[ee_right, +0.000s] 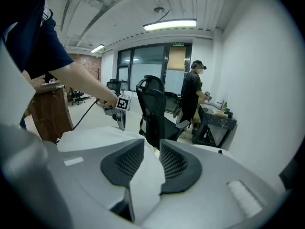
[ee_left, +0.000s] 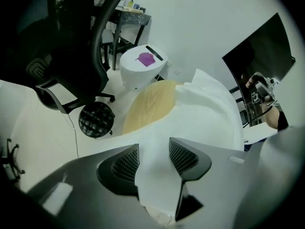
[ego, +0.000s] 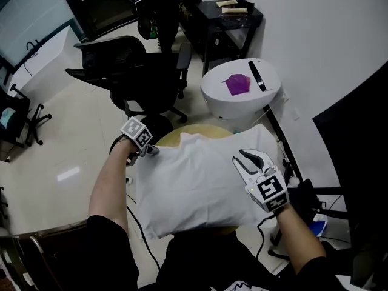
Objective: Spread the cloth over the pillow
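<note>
Head view: white cloth (ego: 194, 180) lies puffed up on the round wooden surface (ego: 200, 130). The pillow under it can't be told apart from the cloth. Left gripper (ego: 150, 151) sits at the cloth's upper left edge, right gripper (ego: 241, 158) over its right side. Black office chair (ego: 133, 71) is on the floor beyond.

Left gripper view: fingers (ee_left: 183, 159) stand wide apart. Cloth runs between them, loose, not clamped.

Right gripper view: fingers (ee_right: 178, 163) are narrow, pinching a fold of cloth. The rest of the cloth spreads ahead toward the left gripper.
</note>
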`<move>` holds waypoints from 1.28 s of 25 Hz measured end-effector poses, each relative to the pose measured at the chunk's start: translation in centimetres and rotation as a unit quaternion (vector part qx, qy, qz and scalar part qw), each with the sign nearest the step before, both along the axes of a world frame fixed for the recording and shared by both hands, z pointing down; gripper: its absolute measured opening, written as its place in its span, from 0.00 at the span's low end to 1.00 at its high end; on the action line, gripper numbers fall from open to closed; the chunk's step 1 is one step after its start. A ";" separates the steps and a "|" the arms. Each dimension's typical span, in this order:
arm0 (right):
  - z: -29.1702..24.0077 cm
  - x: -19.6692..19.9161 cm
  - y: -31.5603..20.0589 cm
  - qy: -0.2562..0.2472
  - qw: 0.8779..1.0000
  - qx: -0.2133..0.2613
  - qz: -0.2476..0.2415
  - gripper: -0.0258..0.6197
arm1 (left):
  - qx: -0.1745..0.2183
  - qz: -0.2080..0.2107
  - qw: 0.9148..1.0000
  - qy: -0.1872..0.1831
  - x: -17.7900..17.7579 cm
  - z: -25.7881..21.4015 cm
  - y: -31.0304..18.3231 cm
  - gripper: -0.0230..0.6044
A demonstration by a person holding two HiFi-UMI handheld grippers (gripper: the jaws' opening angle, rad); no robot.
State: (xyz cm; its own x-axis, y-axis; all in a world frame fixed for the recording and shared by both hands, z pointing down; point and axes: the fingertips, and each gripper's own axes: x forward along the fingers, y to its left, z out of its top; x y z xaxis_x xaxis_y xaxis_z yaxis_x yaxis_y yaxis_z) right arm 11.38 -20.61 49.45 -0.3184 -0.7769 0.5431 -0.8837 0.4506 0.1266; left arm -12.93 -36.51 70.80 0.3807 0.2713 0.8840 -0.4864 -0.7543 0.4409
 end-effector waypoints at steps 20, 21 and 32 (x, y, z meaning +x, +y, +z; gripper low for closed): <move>4.0 -0.1 0.2 -0.001 0.999 -0.040 -0.005 0.22 | 0.013 -0.004 0.999 0.031 -1.1 -0.6 -0.7 0.04; 4.0 -0.2 0.1 -0.001 0.999 -0.040 -0.006 0.22 | 0.025 -0.007 0.999 0.027 -1.5 -1.0 -1.2 0.04; 6.1 -0.6 0.3 0.011 0.998 -0.060 -0.013 0.22 | 0.065 -0.006 0.997 -0.034 -4.8 -1.8 -1.9 0.04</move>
State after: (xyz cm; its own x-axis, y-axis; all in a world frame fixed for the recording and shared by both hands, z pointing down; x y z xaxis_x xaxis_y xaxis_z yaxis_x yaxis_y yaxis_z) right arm 10.83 -20.34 55.57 -0.3252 -0.6979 0.6381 -0.8691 0.4865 0.0891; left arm -17.76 -38.37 68.95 0.3205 0.1489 0.9355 -0.5219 -0.7964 0.3056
